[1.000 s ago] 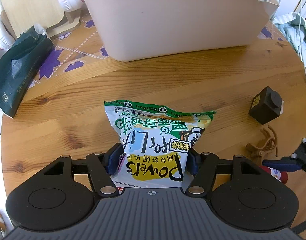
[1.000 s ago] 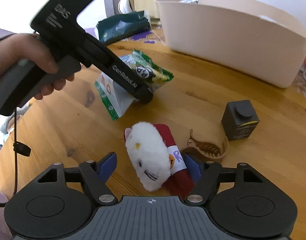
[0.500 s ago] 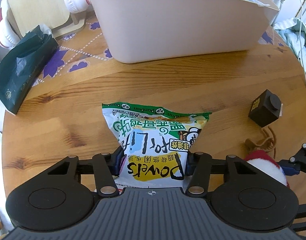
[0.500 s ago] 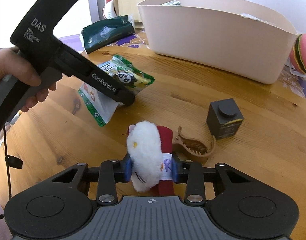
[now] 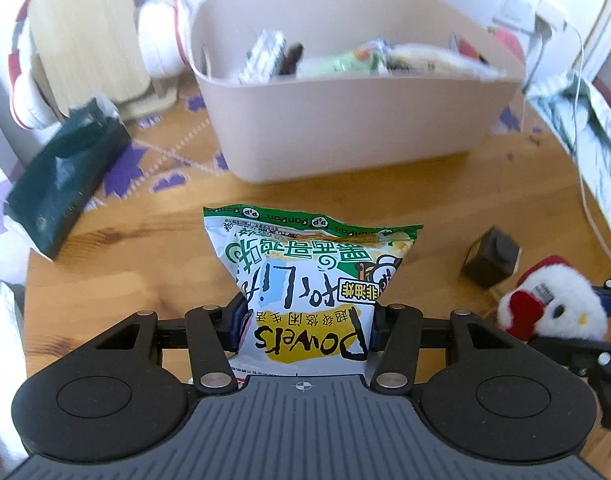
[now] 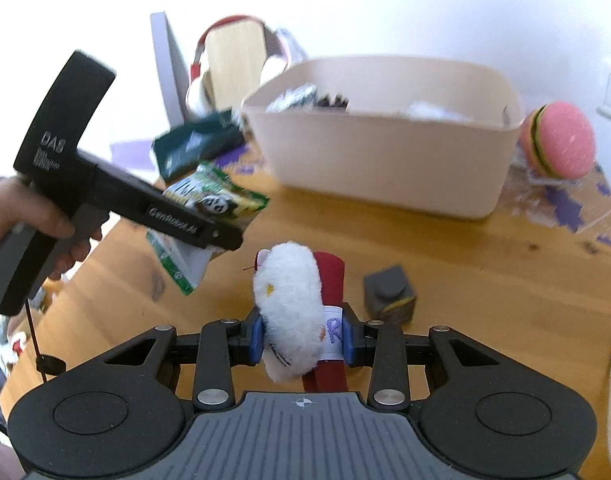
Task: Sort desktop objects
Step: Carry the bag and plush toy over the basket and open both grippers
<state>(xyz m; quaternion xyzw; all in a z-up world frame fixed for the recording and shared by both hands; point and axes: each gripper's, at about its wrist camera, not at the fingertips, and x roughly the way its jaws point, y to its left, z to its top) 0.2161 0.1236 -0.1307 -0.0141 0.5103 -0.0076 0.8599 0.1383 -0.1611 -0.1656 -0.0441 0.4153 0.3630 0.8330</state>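
Left claw [image 5: 305, 320]: clenched on the lower part of the snack bag [image 5: 309, 280], which stands between both pads at lower centre of the left wrist view and is raised off the desk [image 5: 125, 264].

Right claw [image 6: 303, 338]: clenched on the white plush toy [image 6: 289, 308], pads pressing its white body and red side at lower centre of the right wrist view, clear of the desk.

Surroundings: the beige bin [image 5: 345, 120] sits across the upper centre, already holding packets. A dark green pouch [image 5: 61, 184] lies at left, a small dark cube [image 6: 389, 294] on the desk just right of the toy. A pink burger-shaped toy [image 6: 559, 140] sits at upper right beside the bin. Headphones [image 5: 157, 36] hang at upper left.
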